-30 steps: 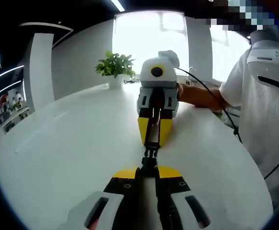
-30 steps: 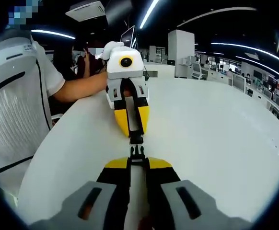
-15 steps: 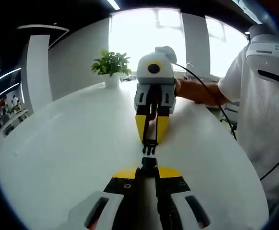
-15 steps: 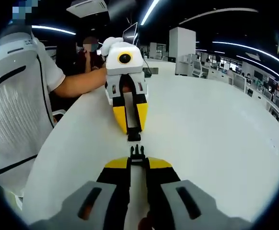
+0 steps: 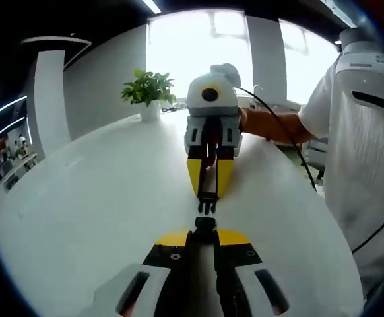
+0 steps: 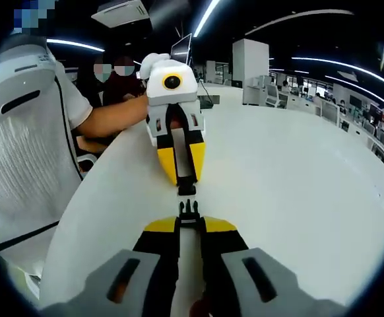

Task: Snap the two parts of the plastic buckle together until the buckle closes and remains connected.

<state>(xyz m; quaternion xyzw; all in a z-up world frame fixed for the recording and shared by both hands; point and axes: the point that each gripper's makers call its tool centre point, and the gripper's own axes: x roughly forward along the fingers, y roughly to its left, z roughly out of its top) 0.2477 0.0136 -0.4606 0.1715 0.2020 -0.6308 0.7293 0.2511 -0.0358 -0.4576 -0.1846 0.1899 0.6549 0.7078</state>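
Both claws face each other nose to nose over the white tabletop (image 5: 80, 211). The left claw (image 5: 204, 232) is clenched on the socket half (image 5: 205, 224) of the black buckle, and the right claw (image 6: 188, 219) is clamped on the pronged half (image 6: 188, 209). The two halves sit just apart, lined up, nothing between them. Around: a potted plant (image 5: 148, 92) at the far edge by the bright window, a person in a white shirt (image 6: 20, 165) right beside, forearm along the tabletop behind the claws

Smooth glossy white table (image 5: 99, 198); black plastic buckle halves (image 6: 187, 209).
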